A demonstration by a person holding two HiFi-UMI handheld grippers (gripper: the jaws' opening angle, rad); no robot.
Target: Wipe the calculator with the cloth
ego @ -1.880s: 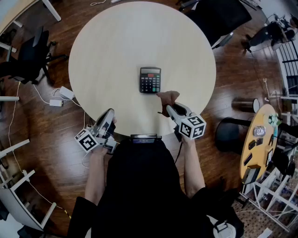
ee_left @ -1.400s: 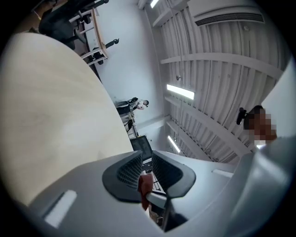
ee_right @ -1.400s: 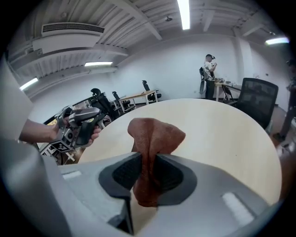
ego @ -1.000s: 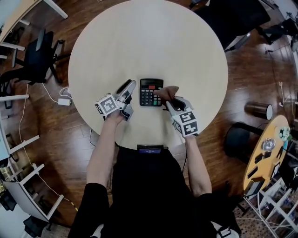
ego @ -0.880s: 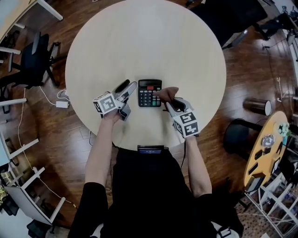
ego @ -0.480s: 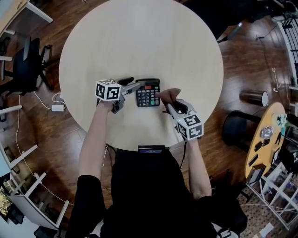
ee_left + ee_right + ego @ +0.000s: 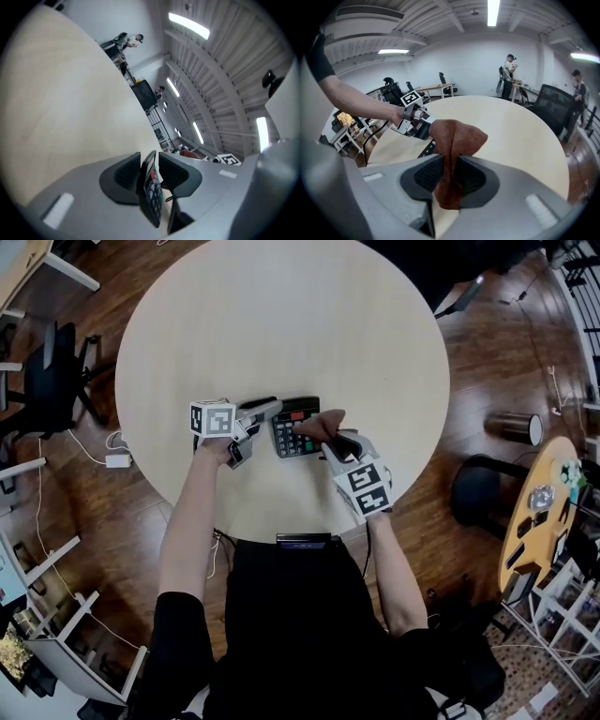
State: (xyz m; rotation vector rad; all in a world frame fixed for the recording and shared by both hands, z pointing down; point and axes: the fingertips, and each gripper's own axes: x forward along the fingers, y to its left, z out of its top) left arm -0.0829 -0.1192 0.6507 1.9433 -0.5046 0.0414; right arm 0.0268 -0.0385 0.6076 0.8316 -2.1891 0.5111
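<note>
A black calculator (image 7: 292, 427) lies on the round pale table (image 7: 281, 315), near its front. My left gripper (image 7: 272, 411) reaches in from the left, and its jaws have just been closing with the calculator's left edge between them. In the left gripper view the calculator (image 7: 152, 199) stands edge-on between the pads of that gripper (image 7: 149, 171), which press on it. My right gripper (image 7: 330, 439) is shut on a brown cloth (image 7: 317, 426), whose bunched end rests on the calculator's right part. In the right gripper view the cloth (image 7: 457, 136) hangs up out of that gripper's (image 7: 450, 176) shut jaws.
A dark flat device (image 7: 295, 541) sits at the table's front edge by the person's body. Office chairs (image 7: 47, 371), a white power brick with cords (image 7: 117, 458) and a dark cylinder (image 7: 511, 427) stand on the wooden floor around the table. Two people stand far behind the table (image 7: 508, 70).
My left gripper came from the table's front-left edge to the calculator's left side and closed on its edge. The right gripper brought the cloth from in front of the calculator onto it.
</note>
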